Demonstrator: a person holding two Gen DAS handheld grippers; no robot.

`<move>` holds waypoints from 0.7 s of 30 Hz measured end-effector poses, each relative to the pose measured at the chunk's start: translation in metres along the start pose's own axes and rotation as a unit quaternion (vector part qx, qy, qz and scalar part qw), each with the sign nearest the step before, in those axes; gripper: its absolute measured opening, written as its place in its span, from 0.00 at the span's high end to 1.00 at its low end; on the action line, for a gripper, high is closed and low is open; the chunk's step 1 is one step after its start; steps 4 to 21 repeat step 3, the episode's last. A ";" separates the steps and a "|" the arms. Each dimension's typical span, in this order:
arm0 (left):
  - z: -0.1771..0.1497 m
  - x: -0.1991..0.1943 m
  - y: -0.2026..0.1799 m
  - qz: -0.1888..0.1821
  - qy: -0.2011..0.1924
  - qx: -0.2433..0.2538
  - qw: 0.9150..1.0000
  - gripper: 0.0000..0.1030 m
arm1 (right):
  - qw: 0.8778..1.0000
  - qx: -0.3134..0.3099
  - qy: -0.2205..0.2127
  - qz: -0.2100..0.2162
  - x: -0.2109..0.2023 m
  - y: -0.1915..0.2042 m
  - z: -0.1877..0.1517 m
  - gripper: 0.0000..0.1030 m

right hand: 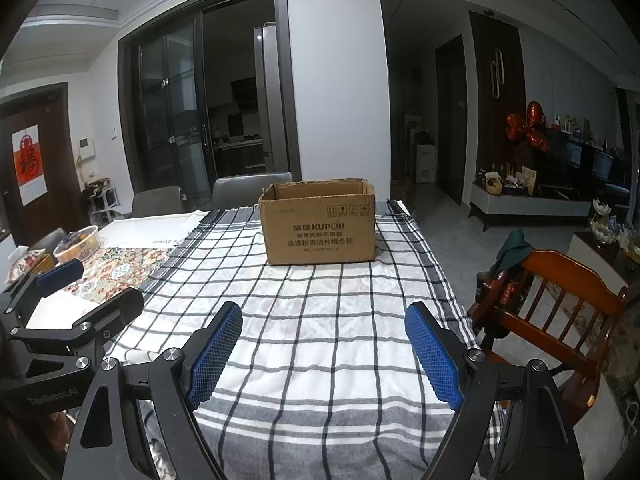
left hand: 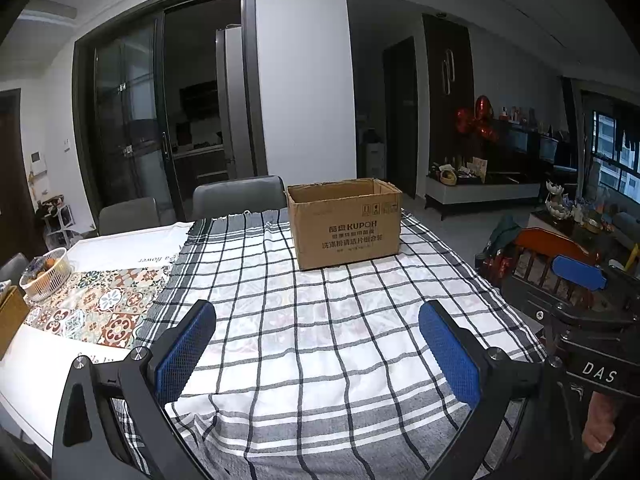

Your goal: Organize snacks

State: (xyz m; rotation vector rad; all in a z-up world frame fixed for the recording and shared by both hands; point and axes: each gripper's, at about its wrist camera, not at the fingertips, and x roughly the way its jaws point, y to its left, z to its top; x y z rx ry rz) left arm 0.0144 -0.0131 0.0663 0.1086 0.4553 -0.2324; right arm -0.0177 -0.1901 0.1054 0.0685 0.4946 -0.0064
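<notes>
An open brown cardboard box (left hand: 346, 224) (right hand: 319, 222) stands upright on the checked cloth at the far side of the table, its inside hidden from here. My left gripper (left hand: 318, 322) hovers open over the near part of the cloth, nothing between its blue pads. My right gripper (right hand: 324, 322) is likewise open and empty, well short of the box. Each gripper shows at the edge of the other's view: the right gripper (left hand: 576, 276) at the right edge, the left gripper (right hand: 60, 276) at the left edge. No loose snacks are visible on the cloth.
A white basket (left hand: 46, 274) (right hand: 78, 244) with items sits on a patterned runner (left hand: 100, 308) at the table's left. Grey chairs (left hand: 238, 196) stand behind the table, and a wooden chair (right hand: 560, 296) beside its right edge. The checked cloth (right hand: 320, 292) covers the table's right half.
</notes>
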 end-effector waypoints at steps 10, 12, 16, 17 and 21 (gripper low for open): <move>0.000 0.000 0.000 -0.001 0.001 -0.001 1.000 0.00 | 1.000 0.001 0.000 0.000 0.000 0.000 0.000 0.18; 0.000 0.000 0.000 -0.001 0.001 -0.001 1.000 0.00 | 1.000 0.001 0.000 0.000 0.000 0.000 0.000 0.18; 0.000 0.000 0.000 -0.001 0.001 -0.001 1.000 0.00 | 1.000 0.001 0.000 0.000 0.000 0.000 0.000 0.18; 0.000 0.000 0.000 -0.001 0.001 -0.001 1.000 0.00 | 1.000 0.001 0.000 0.000 0.000 0.000 0.000 0.18; 0.000 0.000 0.000 -0.001 0.001 -0.001 1.000 0.00 | 1.000 0.001 0.000 0.000 0.000 0.000 0.000 0.18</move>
